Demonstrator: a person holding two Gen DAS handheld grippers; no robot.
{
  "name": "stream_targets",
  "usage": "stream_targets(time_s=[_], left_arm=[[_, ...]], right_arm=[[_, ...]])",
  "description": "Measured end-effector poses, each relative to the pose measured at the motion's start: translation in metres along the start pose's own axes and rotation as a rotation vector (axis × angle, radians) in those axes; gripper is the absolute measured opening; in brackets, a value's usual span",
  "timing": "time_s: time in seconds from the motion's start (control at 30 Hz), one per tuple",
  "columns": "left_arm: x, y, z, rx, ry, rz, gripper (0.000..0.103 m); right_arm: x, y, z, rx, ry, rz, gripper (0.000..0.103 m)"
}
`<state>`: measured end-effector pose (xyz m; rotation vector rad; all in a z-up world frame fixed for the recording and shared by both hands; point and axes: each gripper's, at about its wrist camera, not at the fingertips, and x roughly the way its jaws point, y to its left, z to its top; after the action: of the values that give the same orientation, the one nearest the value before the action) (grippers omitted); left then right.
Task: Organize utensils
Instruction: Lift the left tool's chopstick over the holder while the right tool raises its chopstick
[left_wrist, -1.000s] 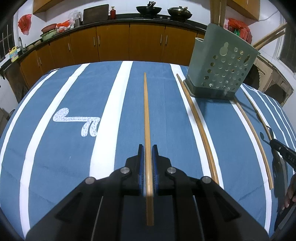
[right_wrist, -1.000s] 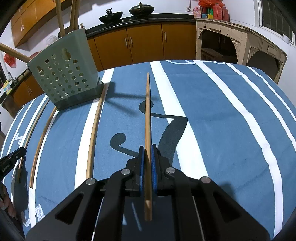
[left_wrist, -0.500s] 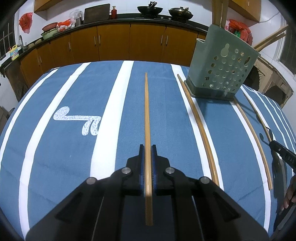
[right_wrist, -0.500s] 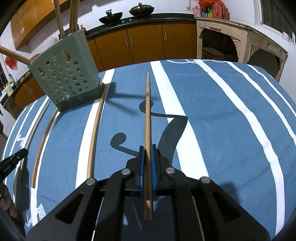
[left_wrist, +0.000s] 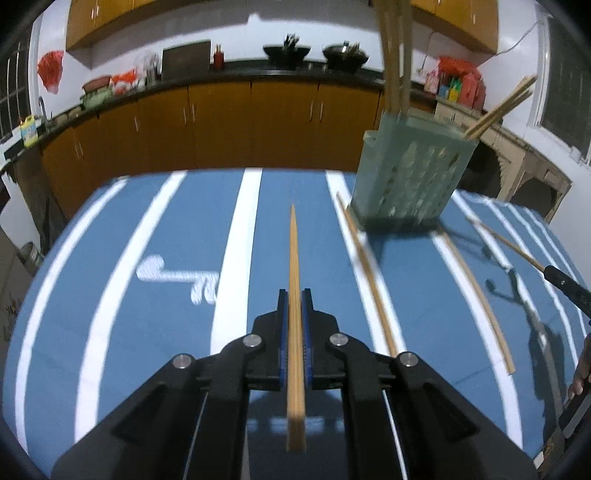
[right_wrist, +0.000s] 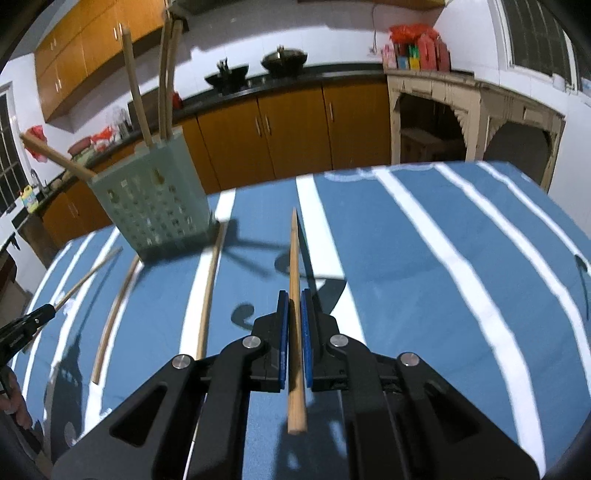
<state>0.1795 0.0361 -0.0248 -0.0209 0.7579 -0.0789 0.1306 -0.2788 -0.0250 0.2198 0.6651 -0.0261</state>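
Each gripper clamps one chopstick between its blue fingers. The left gripper is closed on a chopstick that runs straight out along the fingers toward 12 o'clock, its thin tip forward and its butt end sticking back past the pads. The right gripper holds its own chopstick the same way. Gripping near the thick end with the tip leading looks deliberate: it leaves a long free length to lower into the holder.

The green holder stands on the blue striped desk at about 1 o'clock from the left gripper, and in the right wrist view the holder is at about 10 o'clock. It sits between the two hands, so either can reach it. Several chopsticks already stand in it, some upright, one leaning out over the rim.

Two loose chopsticks are left flat on the cloth: one beside the holder's base at 1 o'clock, another farther out at 2 o'clock. The frames are blurred, which fits hands in motion. Judging by this, both sticks are off the desk and the next step is carrying them over the holder's open top.
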Motion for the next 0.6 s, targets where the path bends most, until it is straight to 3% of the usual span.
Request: stream_targets(time_s=[0.37,0.6], left_arm=[[-0.049,-0.002,0.032,-0.023,-0.177,-0.051,0.008],[-0.061,0.000,0.038,-0.044,-0.218,-0.069,0.008]], right_arm=[[-0.038,0.000,0.032,0.015,-0.160,0.036,0.007],[-0.041,-0.002,0.035,0.030,-0.173,0.046,0.007]])
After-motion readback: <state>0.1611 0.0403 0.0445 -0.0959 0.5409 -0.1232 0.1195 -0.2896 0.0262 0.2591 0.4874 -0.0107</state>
